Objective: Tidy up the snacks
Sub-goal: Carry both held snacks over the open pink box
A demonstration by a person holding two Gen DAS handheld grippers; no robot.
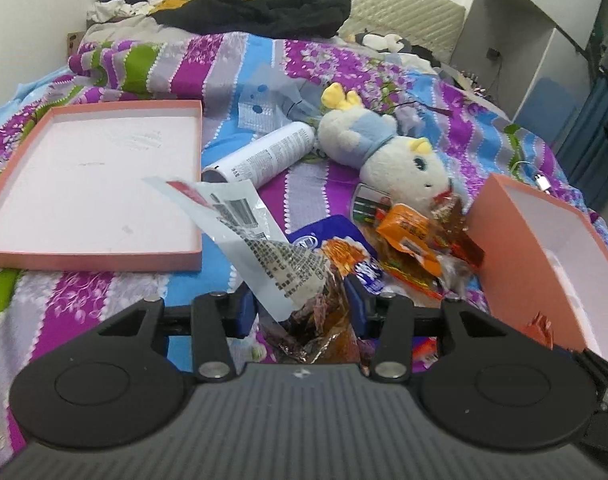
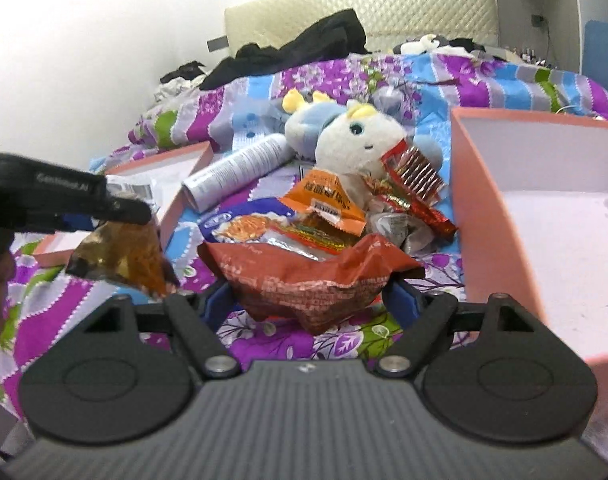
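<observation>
My left gripper (image 1: 302, 306) is shut on a clear snack packet with white printed back and brown contents (image 1: 280, 256), held above the bedspread; it also shows in the right wrist view (image 2: 120, 256) under the left gripper (image 2: 116, 210). My right gripper (image 2: 309, 300) is shut on a crumpled red-brown snack bag (image 2: 311, 280). A pile of snacks lies between the views: an orange packet (image 1: 407, 228) (image 2: 329, 200), a blue-white bag (image 1: 335, 248) (image 2: 248, 220), a red wrapper (image 2: 415, 184). A pink box (image 2: 543, 216) (image 1: 543, 248) stands right, its lid (image 1: 92, 184) left.
A white plush toy (image 1: 395, 152) (image 2: 351, 140) and a white printed tube (image 1: 264, 156) (image 2: 240, 168) lie behind the pile on the striped floral bedspread (image 1: 84, 292). Black clothing (image 1: 264, 8) lies by the headboard. A grey cabinet (image 1: 523, 40) stands right.
</observation>
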